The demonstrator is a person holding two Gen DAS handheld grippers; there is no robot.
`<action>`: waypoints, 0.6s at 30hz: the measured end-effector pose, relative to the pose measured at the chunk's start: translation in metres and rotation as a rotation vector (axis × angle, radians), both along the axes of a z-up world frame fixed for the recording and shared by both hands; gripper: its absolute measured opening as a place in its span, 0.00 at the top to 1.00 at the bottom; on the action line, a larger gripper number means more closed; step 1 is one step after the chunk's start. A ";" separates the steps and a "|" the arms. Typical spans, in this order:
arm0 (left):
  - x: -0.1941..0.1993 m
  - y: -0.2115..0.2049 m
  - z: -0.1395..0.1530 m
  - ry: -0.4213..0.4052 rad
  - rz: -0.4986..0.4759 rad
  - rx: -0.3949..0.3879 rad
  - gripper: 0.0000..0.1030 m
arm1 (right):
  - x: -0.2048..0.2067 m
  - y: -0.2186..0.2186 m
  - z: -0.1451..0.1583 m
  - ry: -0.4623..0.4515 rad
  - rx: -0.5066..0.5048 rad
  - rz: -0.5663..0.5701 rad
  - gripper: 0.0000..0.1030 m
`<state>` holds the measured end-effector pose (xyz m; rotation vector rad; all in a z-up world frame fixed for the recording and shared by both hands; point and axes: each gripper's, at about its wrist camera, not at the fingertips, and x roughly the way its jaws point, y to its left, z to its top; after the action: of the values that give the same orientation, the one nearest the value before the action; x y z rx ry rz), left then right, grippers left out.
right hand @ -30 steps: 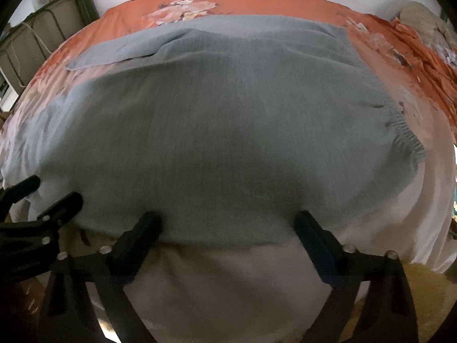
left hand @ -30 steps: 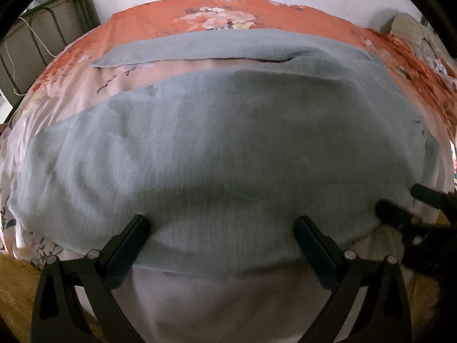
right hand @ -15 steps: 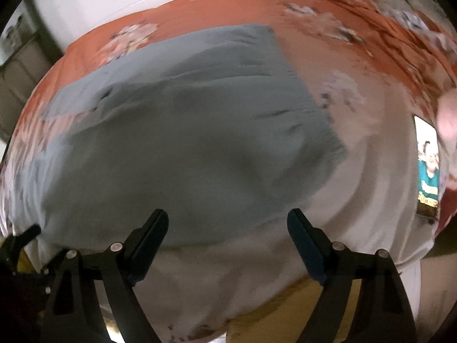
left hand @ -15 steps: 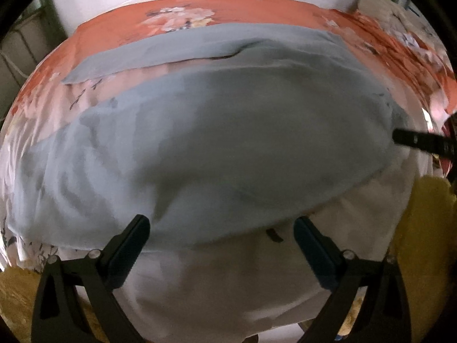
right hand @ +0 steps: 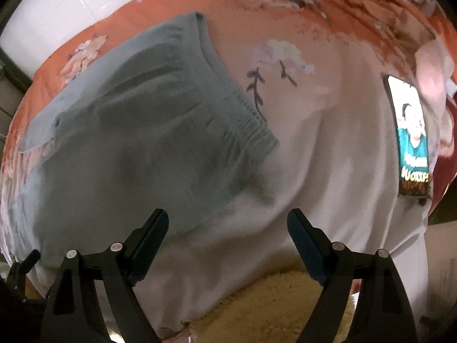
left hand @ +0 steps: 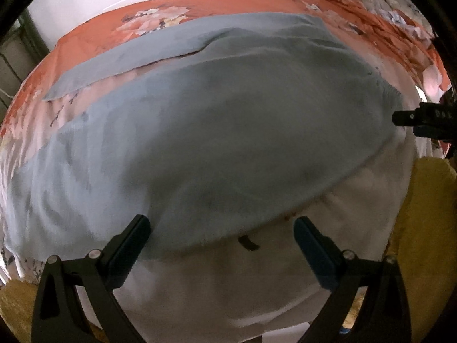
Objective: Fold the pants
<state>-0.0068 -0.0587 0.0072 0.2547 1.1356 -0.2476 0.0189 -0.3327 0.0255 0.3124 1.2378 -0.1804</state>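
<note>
Right wrist view: the right gripper (right hand: 225, 228), jaws spread and empty, has swung from mid-pants toward the ribbed waistband (right hand: 251, 123) ahead; the left gripper (left hand: 221, 235) is likewise spread. The pants (left hand: 228, 131) lie flat on the bed (right hand: 328, 154), no fold begun.

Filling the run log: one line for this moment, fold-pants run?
stage: pre-grasp | pants: flat on bedsheet, unfolded | left claw: open, empty | right claw: open, empty, near waistband | phone: on bed

We are seeing yellow and white lettering on the lit phone screen (right hand: 411, 140), but it is blurring too much to read.
</note>
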 end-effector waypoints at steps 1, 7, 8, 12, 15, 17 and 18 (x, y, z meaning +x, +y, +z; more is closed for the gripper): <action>0.001 -0.001 0.000 -0.003 -0.002 0.005 0.01 | 0.000 0.000 -0.004 0.013 0.011 -0.007 0.17; 0.003 -0.003 -0.002 -0.005 0.000 -0.001 0.01 | 0.007 -0.001 -0.019 0.049 0.085 -0.032 0.22; 0.004 -0.003 -0.002 -0.006 -0.001 -0.003 0.01 | 0.008 -0.001 -0.020 0.050 0.089 -0.034 0.24; 0.005 -0.007 0.002 -0.018 -0.024 -0.018 0.01 | 0.010 0.000 -0.016 0.018 0.106 -0.027 0.64; 0.006 -0.016 0.004 -0.032 -0.053 -0.029 0.01 | 0.008 -0.002 -0.010 -0.020 0.149 -0.013 0.87; 0.006 -0.022 0.005 -0.038 -0.071 -0.041 0.01 | 0.007 -0.004 -0.004 -0.050 0.172 -0.011 0.94; 0.005 -0.026 0.006 -0.044 -0.084 -0.049 0.01 | 0.006 -0.005 0.001 -0.065 0.178 -0.007 0.95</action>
<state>-0.0020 -0.0846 0.0134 0.2637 1.0753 -0.3424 0.0247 -0.3378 0.0263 0.4736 1.1906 -0.0658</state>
